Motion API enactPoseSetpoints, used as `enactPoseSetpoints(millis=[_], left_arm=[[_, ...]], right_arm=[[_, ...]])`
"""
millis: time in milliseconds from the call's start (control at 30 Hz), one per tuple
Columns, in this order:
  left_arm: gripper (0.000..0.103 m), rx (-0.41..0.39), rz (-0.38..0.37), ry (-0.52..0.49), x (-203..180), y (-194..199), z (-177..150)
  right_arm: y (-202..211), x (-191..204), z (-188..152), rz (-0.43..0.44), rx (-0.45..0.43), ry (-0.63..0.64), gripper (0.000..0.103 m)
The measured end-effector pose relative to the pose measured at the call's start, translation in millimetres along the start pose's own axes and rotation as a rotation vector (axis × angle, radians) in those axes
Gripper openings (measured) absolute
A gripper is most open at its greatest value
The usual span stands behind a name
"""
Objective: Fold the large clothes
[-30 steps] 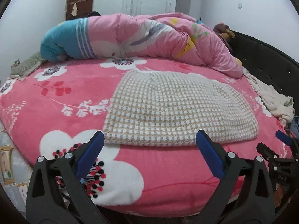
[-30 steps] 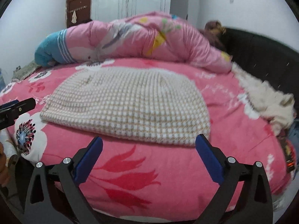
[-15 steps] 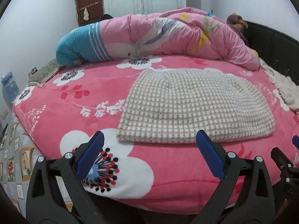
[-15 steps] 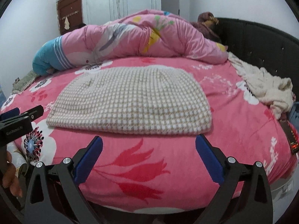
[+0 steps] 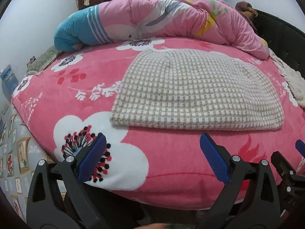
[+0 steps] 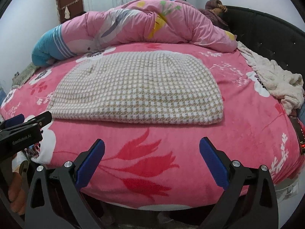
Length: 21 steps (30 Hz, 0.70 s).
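A beige and white checked garment (image 5: 196,91) lies folded flat into a rounded rectangle on the pink flowered bed (image 5: 171,152); it also shows in the right wrist view (image 6: 139,89). My left gripper (image 5: 152,152) is open and empty, held off the bed's front edge, below the garment's near left corner. My right gripper (image 6: 151,152) is open and empty, off the front edge below the garment's near right part. The left gripper's tip shows in the right wrist view (image 6: 24,126) at the left.
A rolled pink and blue quilt (image 5: 162,19) lies along the back of the bed. A cream fleece cloth (image 6: 274,80) lies at the right edge beside the black headboard (image 6: 266,28). A patterned bed side (image 5: 13,152) drops away at the left.
Both grippers have drawn back from the bed and the garment looks farther away. The left view has swung left. Both stay open.
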<state>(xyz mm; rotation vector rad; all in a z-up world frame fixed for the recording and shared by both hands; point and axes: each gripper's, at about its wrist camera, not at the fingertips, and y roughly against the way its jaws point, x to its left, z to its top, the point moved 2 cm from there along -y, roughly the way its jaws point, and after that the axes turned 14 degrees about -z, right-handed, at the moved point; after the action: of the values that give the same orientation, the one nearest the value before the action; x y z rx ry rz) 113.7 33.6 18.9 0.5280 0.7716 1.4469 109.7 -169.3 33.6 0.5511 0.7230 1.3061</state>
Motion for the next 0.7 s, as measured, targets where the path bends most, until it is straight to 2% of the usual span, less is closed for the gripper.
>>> enactPoseSetpoints(millis=[200, 700], left_arm=[[0.095, 0.033, 0.006, 0.001, -3, -5, -4], [0.095, 0.047, -0.018, -0.017, -12, -3, -7]], right_arm=[[1, 0, 0, -0.002, 0.0, 0.008, 0.097], [2, -2, 1, -0.007, 0.011, 0.008, 0.097]])
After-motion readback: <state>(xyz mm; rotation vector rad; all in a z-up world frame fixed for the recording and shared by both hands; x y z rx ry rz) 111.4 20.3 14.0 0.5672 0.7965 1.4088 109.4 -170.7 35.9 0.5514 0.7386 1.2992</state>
